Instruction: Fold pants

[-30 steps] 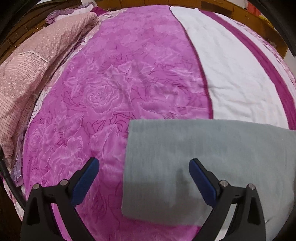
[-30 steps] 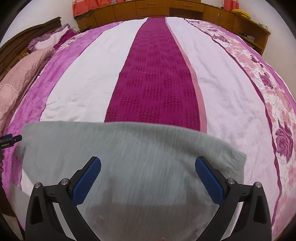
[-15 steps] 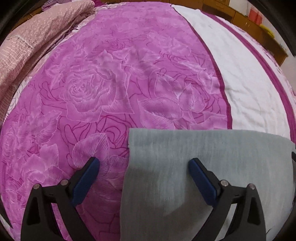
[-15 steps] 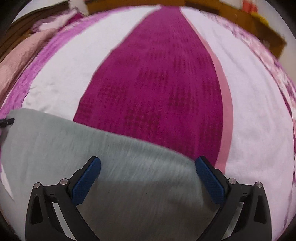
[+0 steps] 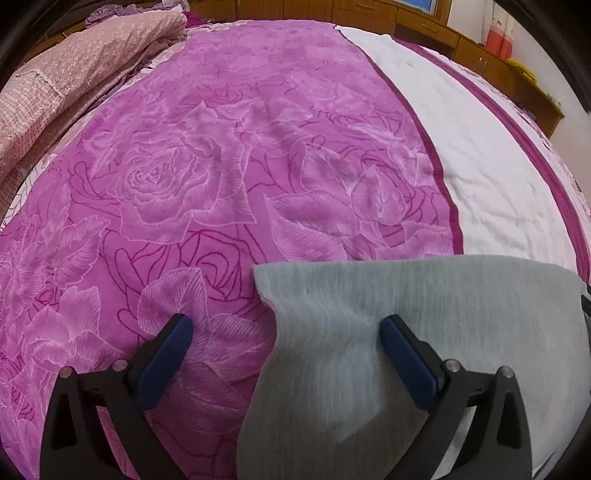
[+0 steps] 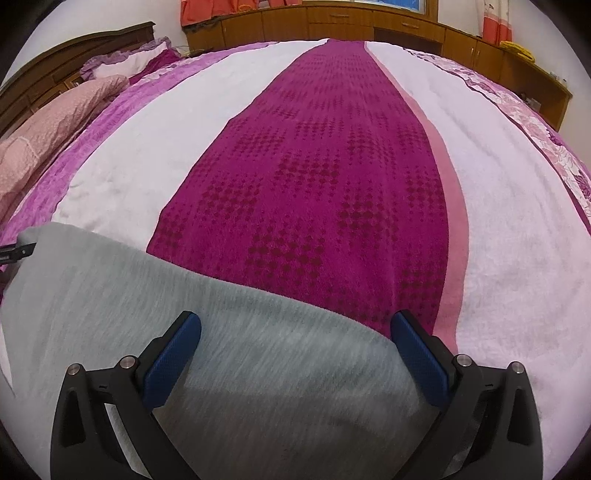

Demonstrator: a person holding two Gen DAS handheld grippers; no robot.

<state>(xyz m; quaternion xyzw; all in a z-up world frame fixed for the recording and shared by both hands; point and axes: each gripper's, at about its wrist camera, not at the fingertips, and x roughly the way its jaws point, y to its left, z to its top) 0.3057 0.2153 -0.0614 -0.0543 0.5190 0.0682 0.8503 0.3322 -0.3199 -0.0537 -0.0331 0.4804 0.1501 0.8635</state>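
Matt grey knit pants (image 5: 443, 332)

bedspread (image 5: 229, 177): purple rose print, white and magenta stripes | pink quilt (image 5: 62, 85): bunched at left | wooden headboard (image 6: 70, 59) | wooden cabinets (image 6: 351, 22) along far wall

Soft, even indoor light fills both views, with no glare. Heavy fisheye distortion bulges the striped magenta-and-white bedspread (image 6: 325, 177) and darkens the corners. The grey knit pants (image 5: 424, 332) are streaked with motion blur near the lens, with a faint shadow across their lower part.
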